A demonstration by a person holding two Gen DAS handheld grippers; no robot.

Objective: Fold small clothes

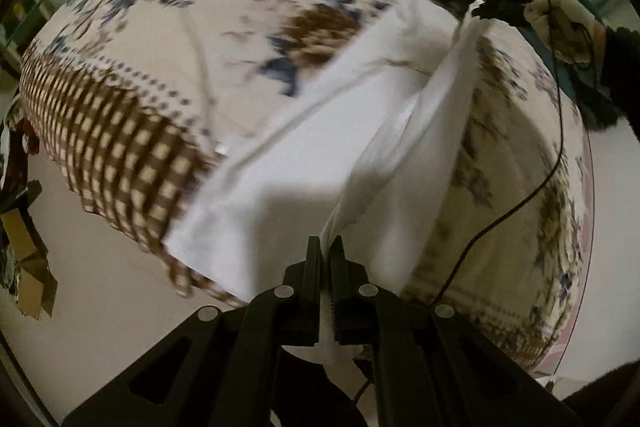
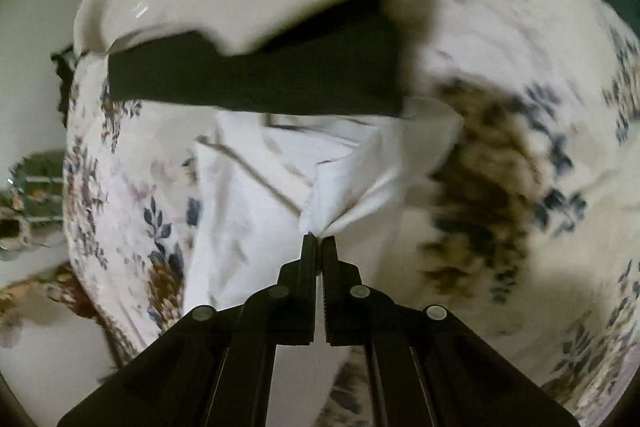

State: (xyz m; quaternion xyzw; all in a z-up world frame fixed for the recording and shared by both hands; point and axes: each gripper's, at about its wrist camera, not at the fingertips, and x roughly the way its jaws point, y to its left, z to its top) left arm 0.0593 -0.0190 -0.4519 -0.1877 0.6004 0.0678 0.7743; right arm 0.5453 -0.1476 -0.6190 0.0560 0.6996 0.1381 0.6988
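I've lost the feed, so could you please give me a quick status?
Left gripper and right gripper both shut on white garment. Garment lifted along one edge over floral tablecloth. Black folded item lies beyond it.

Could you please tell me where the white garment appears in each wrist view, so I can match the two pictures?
Left wrist view: the white garment runs from lower centre, pinched in the left tool, up to the right tool at upper right.
Right wrist view: the white garment lies centre-left, a corner pinched in the right tool.
Shared landmark: the floral tablecloth beneath it.
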